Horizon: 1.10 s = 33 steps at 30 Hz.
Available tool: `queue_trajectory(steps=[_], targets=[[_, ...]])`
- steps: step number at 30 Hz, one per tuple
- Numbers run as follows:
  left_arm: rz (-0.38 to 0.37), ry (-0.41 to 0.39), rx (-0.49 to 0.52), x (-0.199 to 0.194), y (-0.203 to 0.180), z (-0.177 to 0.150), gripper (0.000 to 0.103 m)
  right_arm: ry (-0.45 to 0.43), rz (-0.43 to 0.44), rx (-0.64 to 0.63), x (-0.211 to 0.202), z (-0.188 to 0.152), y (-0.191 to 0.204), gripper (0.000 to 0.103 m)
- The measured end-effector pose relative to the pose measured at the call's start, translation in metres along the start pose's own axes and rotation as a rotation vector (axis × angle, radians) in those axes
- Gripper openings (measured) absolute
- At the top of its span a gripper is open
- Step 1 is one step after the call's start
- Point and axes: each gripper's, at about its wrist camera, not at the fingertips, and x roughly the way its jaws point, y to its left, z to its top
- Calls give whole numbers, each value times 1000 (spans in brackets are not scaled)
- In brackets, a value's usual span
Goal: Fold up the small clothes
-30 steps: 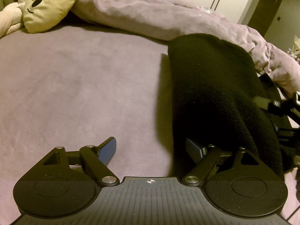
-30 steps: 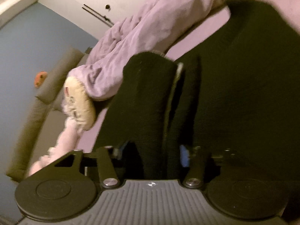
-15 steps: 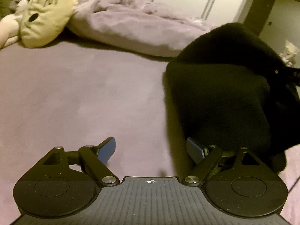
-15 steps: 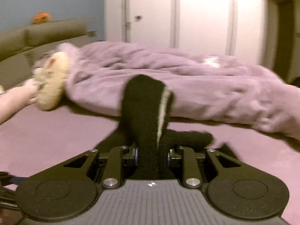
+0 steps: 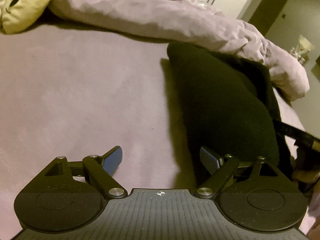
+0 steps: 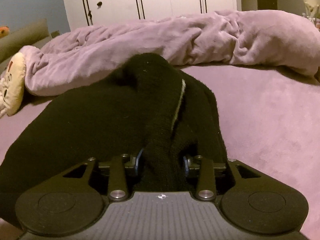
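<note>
Broadly, we see one mauve bed sheet (image 5: 80, 92), one crumpled lilac duvet (image 6: 180, 38) at its far side, and one black fleece garment (image 6: 96, 120) lying near us. Our right gripper (image 6: 163, 163) is opening with a fold of it between the pads. Our left gripper (image 5: 164, 158) stands wide, empty, left of it.

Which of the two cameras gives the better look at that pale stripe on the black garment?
The right wrist view. There the stripe runs along a fold of the black garment that leads down between the right gripper fingers, whose jaws are opening. The left wrist view shows the garment only as a dark mound, with no stripe visible.
</note>
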Motion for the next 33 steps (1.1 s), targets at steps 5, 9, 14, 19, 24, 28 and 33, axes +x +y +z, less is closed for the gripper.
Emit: queue_trajectory(steps=[5, 9, 14, 19, 24, 28, 33], targets=[[42, -5, 45, -6, -5, -2, 90, -6, -27, 89, -28, 4, -9, 76], [46, -5, 43, -7, -7, -2, 90, -21, 36, 197, -59, -25, -18, 78], [61, -4, 51, -6, -13, -2, 90, -68, 114, 343, -96, -76, -26, 78], [75, -2, 52, -6, -17, -1, 90, -42, 204, 499, -96, -100, -35, 77], [76, -2, 49, -7, -18, -4, 90, -49, 314, 619, -83, -99, -42, 70], [79, -1, 62, -8, -16, -6, 90, -91, 364, 750, -77, -107, -55, 49], [79, -10, 69, -12, -13, -8, 91, -114, 370, 769, -72, -108, -56, 50]])
